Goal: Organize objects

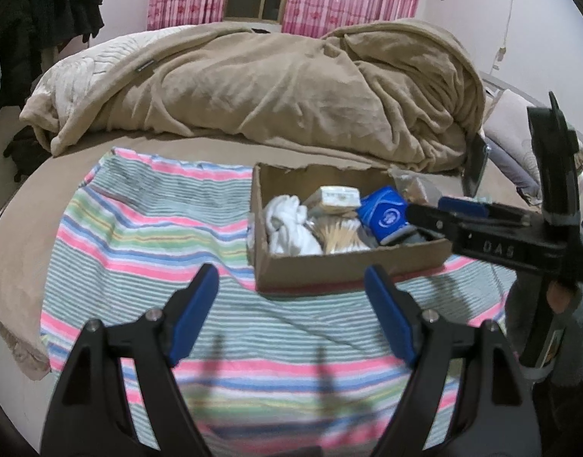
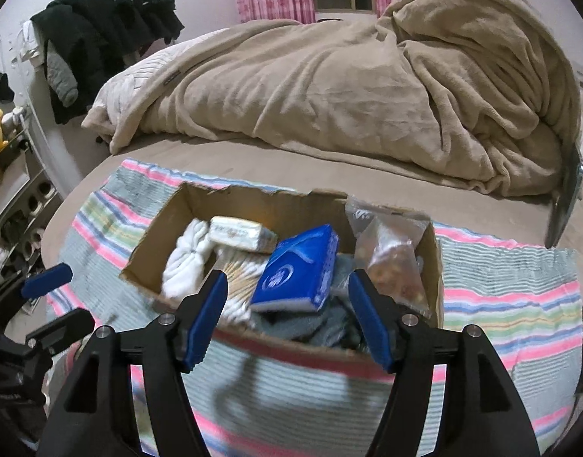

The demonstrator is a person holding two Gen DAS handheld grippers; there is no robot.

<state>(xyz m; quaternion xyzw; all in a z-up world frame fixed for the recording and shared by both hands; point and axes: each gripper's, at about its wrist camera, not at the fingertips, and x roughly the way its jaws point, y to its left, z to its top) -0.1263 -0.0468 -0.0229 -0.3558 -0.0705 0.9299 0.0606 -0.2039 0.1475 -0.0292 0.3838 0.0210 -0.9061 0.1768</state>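
Note:
A shallow cardboard box (image 1: 322,268) (image 2: 154,234) stands on a striped towel (image 1: 146,228) (image 2: 512,285) on the bed. It holds a white cloth (image 1: 287,224) (image 2: 184,262), a small pale packet (image 1: 339,198) (image 2: 242,234), a bundle of cotton swabs (image 1: 341,234) (image 2: 240,268), a blue tissue pack (image 1: 383,215) (image 2: 297,270), a clear bag of snacks (image 2: 390,255) and a grey cloth (image 2: 310,323). My left gripper (image 1: 291,312) is open and empty, in front of the box. My right gripper (image 2: 287,312) is open and empty over the box's near edge, by the blue pack; it also shows in the left wrist view (image 1: 428,213).
A rumpled beige blanket (image 1: 276,87) (image 2: 348,76) fills the far side of the bed. A phone (image 1: 476,171) (image 2: 566,194) leans at its right end. Dark clothes (image 2: 101,26) hang at the left, with shelves (image 2: 13,198) below.

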